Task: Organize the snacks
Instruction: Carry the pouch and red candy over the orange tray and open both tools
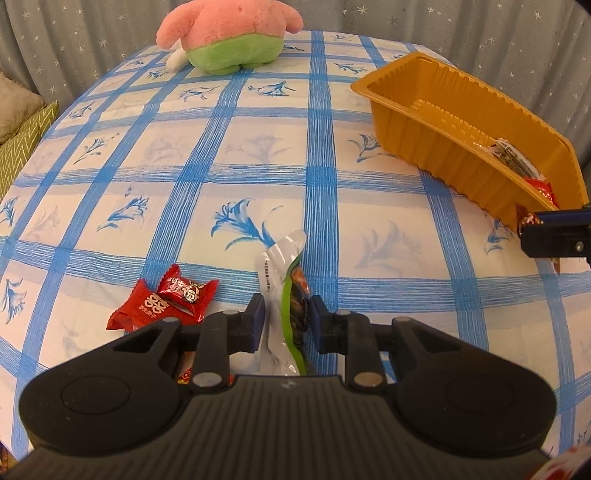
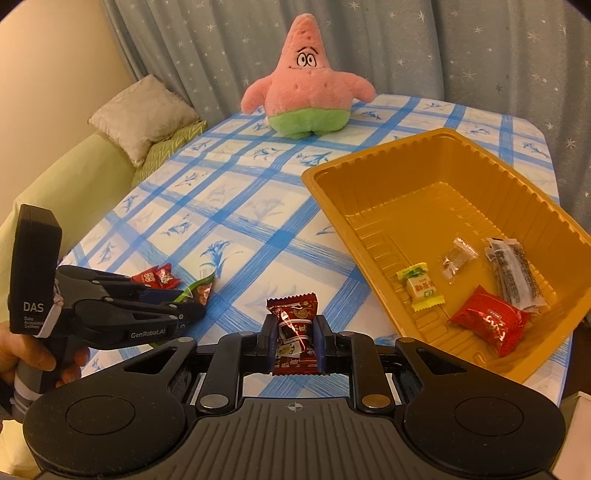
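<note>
Your right gripper (image 2: 295,332) is clamped on a dark red candy (image 2: 295,325), held above the tablecloth (image 2: 236,221) just beside the yellow tray (image 2: 332,195). Your left gripper (image 1: 287,317) pinches a green-and-white packet (image 1: 286,295). Done: four snacks lie in the tray, among them a red packet (image 2: 487,325). Left: both held items and two red candies (image 1: 166,301) on the cloth near your left gripper.

My left wrist view looks steeply down, close over the tablecloth (image 1: 236,155); my right wrist view faces the gold tray (image 2: 369,206) from farther back; both share the pink plush (image 1: 229,33).
</note>
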`<state>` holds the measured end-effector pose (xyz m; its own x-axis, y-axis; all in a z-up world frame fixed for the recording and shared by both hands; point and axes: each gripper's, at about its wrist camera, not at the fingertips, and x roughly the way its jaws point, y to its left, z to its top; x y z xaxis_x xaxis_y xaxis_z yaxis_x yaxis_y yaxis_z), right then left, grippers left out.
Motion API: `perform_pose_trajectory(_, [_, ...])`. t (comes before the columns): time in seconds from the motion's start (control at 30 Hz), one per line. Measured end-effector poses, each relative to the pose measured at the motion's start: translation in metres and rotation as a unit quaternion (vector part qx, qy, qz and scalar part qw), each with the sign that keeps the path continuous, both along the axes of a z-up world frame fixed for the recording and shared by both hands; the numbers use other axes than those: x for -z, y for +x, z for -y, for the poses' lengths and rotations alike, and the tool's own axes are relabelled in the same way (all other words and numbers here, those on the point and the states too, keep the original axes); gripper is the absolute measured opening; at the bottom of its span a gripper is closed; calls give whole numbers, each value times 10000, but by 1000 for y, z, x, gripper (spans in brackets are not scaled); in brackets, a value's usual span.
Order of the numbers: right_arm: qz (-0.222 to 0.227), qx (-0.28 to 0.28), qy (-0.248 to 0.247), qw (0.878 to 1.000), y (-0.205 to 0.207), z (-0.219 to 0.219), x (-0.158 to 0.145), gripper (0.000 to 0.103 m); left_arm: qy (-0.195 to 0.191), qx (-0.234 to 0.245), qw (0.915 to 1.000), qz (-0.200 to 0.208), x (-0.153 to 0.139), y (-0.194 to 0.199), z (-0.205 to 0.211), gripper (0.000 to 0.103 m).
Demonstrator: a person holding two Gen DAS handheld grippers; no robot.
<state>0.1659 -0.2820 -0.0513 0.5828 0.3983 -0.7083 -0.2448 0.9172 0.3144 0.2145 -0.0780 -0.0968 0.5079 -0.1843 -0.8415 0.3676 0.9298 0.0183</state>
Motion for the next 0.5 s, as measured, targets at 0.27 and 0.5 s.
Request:
perform_pose_trajectory(0.27, [5,43,48,10000,-7,7,-3,20,-130,-34,9998,164,-18,-10,0,22])
perform_pose_trajectory(0.5, [104,171,146,9997,-15,20,-10,20,-452,76,9980,425,-55,-19,10,22])
